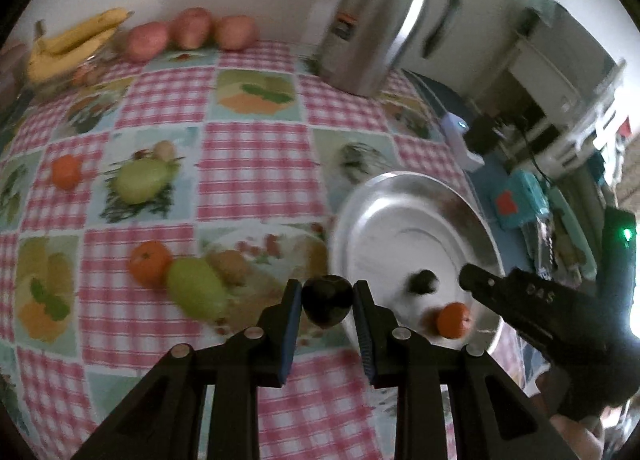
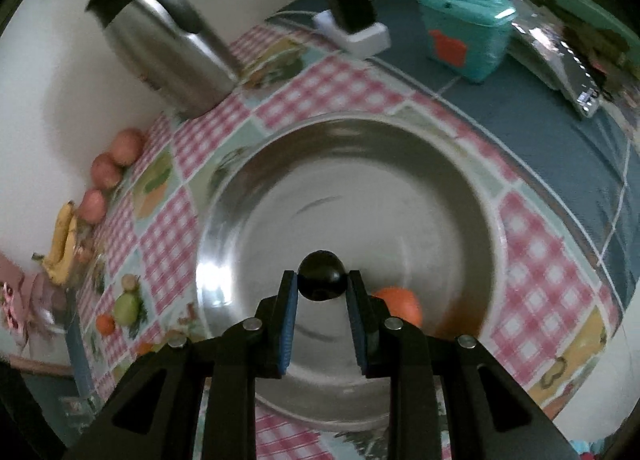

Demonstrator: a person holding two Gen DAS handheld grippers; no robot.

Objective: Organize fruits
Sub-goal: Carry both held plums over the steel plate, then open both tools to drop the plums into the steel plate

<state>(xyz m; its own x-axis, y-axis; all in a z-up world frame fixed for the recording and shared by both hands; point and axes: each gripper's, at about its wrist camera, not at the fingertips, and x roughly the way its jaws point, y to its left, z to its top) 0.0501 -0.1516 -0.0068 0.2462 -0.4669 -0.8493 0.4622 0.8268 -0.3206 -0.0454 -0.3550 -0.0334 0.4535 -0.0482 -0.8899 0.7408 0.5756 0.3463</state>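
Two dark fruits are in play, one between the fingers of each tool. The right gripper [image 2: 322,292] is clamped on a dark round fruit [image 2: 322,275] and hangs over the steel plate [image 2: 472,188], toward the plate's near rim, with an orange [image 2: 400,306] lying in the plate just right of the fingers. The left gripper [image 1: 327,302] holds its own dark plum-like fruit [image 1: 326,300] over the checked tablecloth [image 1: 256,164], just off the plate's left rim [image 1: 340,228]. So the plate lies to the right of the left tool, and close. The right tool, I judge, is the one nearer a release; whether its fruit touches the plate floor I cannot tell. A second small orange [image 1: 149,263] sits on the cloth further left.
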